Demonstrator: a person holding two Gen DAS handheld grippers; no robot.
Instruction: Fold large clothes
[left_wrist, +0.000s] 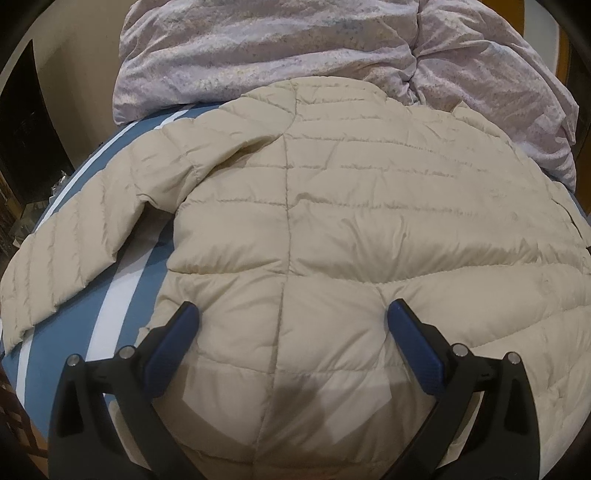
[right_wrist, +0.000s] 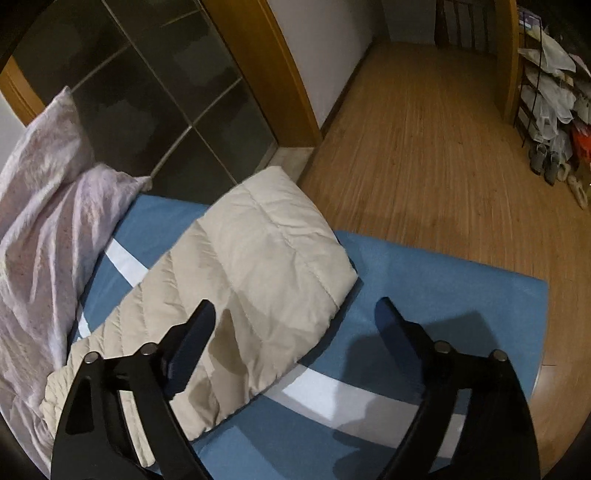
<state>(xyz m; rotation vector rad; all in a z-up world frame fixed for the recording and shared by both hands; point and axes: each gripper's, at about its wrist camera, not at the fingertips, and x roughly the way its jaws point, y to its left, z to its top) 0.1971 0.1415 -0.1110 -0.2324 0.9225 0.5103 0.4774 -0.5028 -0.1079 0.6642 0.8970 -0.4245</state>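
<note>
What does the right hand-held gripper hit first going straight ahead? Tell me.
Probably the blue bedsheet, just past the beige jacket sleeve's cuff edge. The right hand-held gripper is open and holds nothing; depth is unclear.

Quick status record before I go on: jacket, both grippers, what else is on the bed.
jacket: beige quilted jacket, spread flat on the bed, not yet folded
sleeve: one sleeve lies out to the side on the sheet
bed: blue sheet with white stripes
left gripper: open, over the jacket's lower part, holding nothing
right gripper: open, over the sleeve's edge and the sheet, holding nothing
other: lilac duvet bunched at the far end of the bed
</note>
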